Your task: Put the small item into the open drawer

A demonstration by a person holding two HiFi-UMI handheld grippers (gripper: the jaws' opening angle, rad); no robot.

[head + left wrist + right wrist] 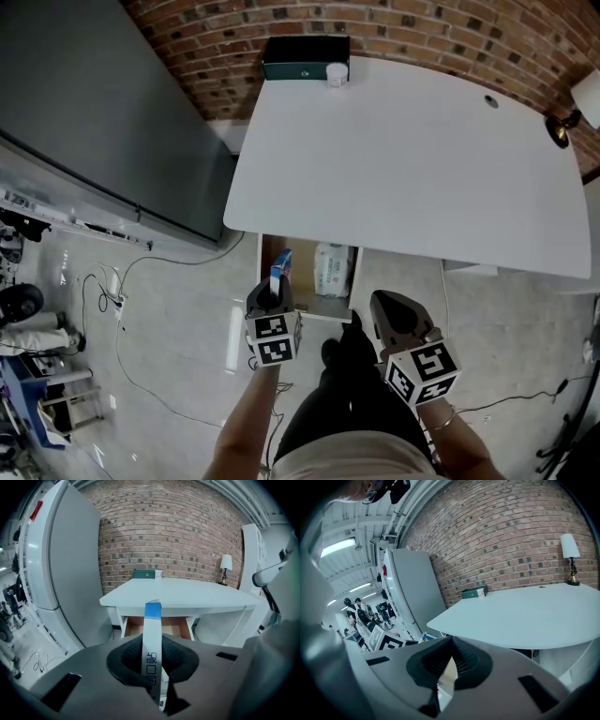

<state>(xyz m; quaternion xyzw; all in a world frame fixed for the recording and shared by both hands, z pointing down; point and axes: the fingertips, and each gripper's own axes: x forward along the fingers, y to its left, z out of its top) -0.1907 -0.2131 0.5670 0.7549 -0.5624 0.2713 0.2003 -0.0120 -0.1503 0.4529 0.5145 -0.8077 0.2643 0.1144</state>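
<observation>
My left gripper (277, 289) is shut on a slim white box with a blue end (280, 270), which stands up between the pads just in front of the open drawer (267, 258). In the left gripper view the box (152, 618) points at the wooden drawer (180, 629) under the white table (187, 597). A white packet (332, 269) lies inside the drawer. My right gripper (389, 302) hangs to the right of the drawer, shut with nothing in it; its pads (461, 656) meet at the tips.
A dark green box (305, 56) and a small white jar (337, 74) stand at the table's far edge, and a lamp (562, 127) at its right. A tall grey cabinet (94, 112) rises on the left. Cables (122, 300) trail over the floor.
</observation>
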